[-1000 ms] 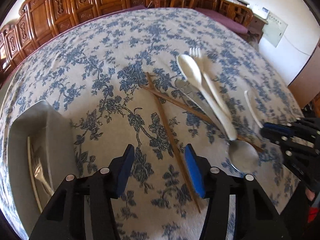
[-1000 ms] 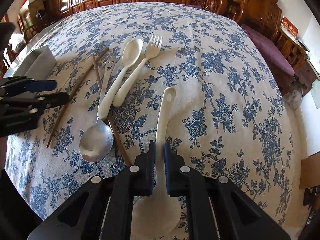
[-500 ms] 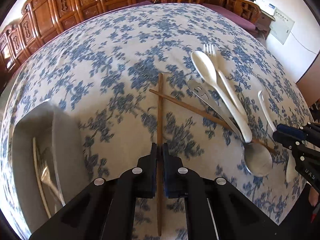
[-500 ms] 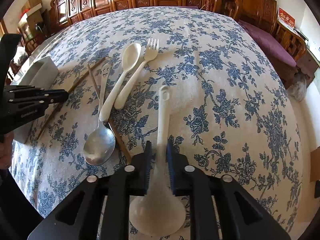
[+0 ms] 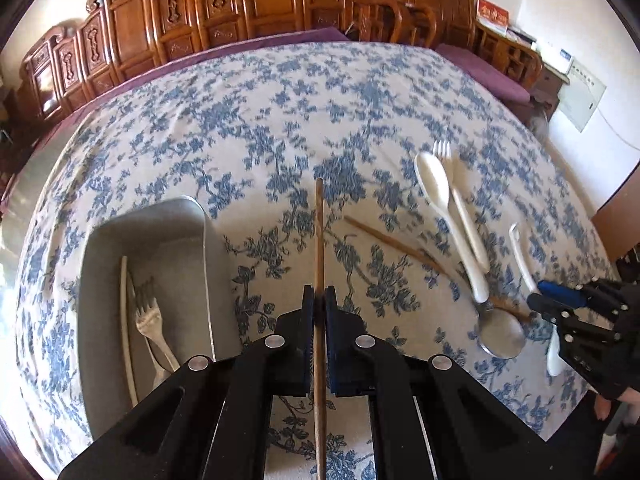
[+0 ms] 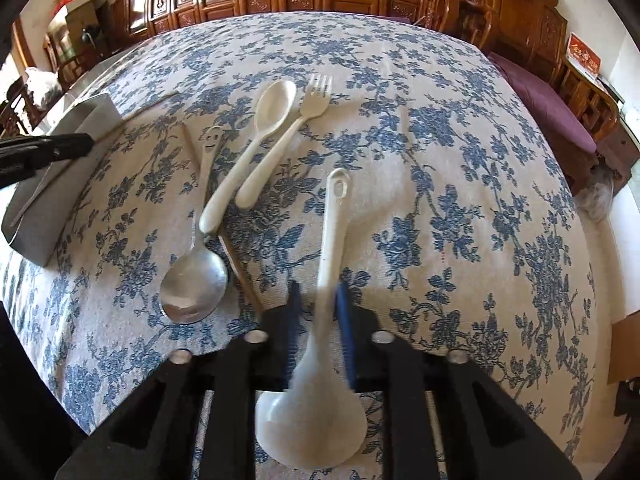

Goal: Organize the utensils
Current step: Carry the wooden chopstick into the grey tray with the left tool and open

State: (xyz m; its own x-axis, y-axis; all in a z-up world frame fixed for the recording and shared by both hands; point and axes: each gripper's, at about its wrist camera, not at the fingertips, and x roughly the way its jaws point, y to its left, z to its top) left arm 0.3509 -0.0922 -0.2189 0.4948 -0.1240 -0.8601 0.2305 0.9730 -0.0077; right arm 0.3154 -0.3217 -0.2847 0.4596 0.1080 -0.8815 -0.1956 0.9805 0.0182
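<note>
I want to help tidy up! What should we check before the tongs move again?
1. Left tongs shut on chopstick: ok.
2. Chopstick off the tablecloth: cannot tell.
3. Tray has room beside its fork: ok.
4. Right tongs squeezing white ladle: not ok, gap shows, picture blurred.
5. Second chopstick free to grab: not ok, it runs under the spoons.

On my left view the tray (image 5: 100, 240) sits at nine o'clock with a fork (image 5: 150, 326) in it; spoons (image 5: 444, 216) lie at three o'clock.
</note>
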